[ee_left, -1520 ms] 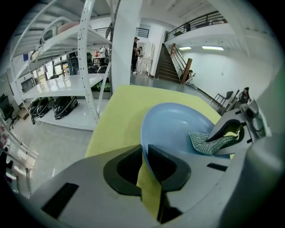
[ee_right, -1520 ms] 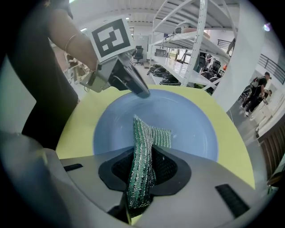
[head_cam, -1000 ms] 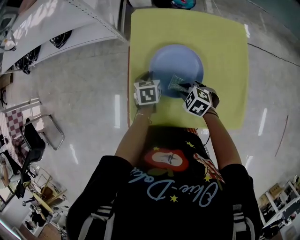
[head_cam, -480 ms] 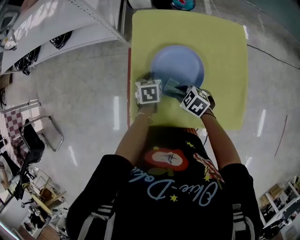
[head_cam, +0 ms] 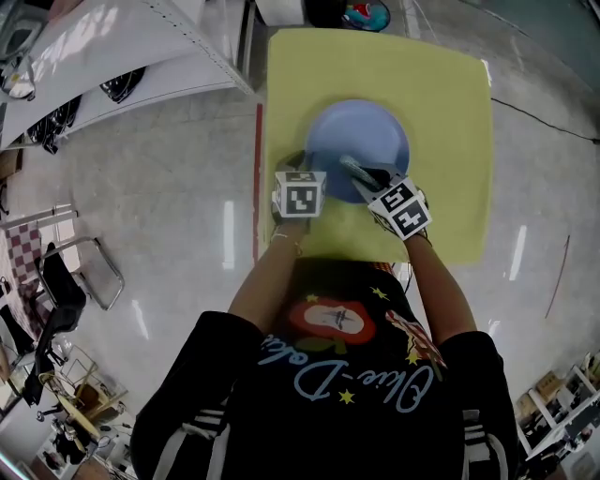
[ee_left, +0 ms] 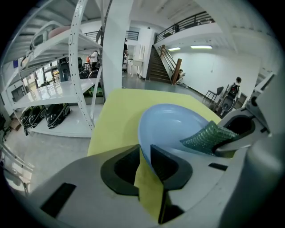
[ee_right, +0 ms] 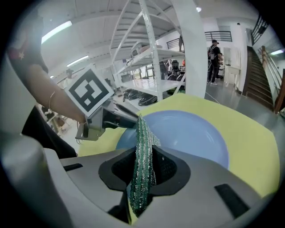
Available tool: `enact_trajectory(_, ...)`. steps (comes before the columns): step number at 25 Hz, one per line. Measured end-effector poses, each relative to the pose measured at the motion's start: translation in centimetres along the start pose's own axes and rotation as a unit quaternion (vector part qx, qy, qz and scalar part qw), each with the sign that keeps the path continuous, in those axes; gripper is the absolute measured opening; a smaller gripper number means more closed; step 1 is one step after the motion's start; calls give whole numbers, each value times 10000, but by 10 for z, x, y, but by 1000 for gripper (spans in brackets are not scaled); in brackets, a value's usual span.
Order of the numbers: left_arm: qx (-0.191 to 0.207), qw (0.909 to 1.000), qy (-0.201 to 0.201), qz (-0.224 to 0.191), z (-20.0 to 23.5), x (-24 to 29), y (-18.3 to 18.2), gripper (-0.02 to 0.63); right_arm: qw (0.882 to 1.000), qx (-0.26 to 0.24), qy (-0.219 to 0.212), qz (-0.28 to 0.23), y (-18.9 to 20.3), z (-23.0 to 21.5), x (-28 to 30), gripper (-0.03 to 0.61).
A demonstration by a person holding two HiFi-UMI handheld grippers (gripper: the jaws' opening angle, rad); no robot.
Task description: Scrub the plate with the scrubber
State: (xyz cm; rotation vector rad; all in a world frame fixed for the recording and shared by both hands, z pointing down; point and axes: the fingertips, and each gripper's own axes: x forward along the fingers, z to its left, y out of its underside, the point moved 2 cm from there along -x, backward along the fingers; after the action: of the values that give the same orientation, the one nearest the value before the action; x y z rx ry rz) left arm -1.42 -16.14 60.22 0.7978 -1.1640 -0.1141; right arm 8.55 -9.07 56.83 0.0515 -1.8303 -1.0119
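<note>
A light blue plate point(head_cam: 361, 141) lies on a yellow table point(head_cam: 450, 103). My left gripper point(head_cam: 302, 175) is shut on the plate's near left rim point(ee_left: 144, 147), its marker cube facing up. My right gripper point(head_cam: 370, 176) is shut on a green mesh scrubber point(ee_right: 143, 156), which stands edge-on between the jaws and reaches over the plate's near part point(ee_right: 187, 133). In the left gripper view the scrubber point(ee_left: 205, 137) sticks out from the right gripper over the plate's bowl point(ee_left: 173, 124). The two grippers sit close together at the plate's near edge.
White metal shelving point(head_cam: 122, 56) stands to the left of the table, with dark items on its lower shelf. A person's arms and black shirt point(head_cam: 347, 375) fill the near part of the head view. A colourful object point(head_cam: 367, 13) sits beyond the table's far edge.
The right gripper has swung the scrubber left and a little further onto the plate, turning so its cube faces up more. The left gripper has kept its hold on the rim.
</note>
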Motion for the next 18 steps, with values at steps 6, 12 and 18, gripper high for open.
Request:
enact_trajectory(6, 106, 9989, -126, -438, 12, -19, -13, 67, 9948, 492, 467, -764, -23, -9, -18, 64)
enact_trajectory(12, 345, 9930, 481, -1020, 2, -47, -39, 5, 9836, 643, 793, -1486, -49, -13, -41, 64)
enact_trajectory(18, 468, 9816, 904, -1615, -33, -82, -63, 3, 9691, 631, 902, -2209, -66, -9, -78, 63)
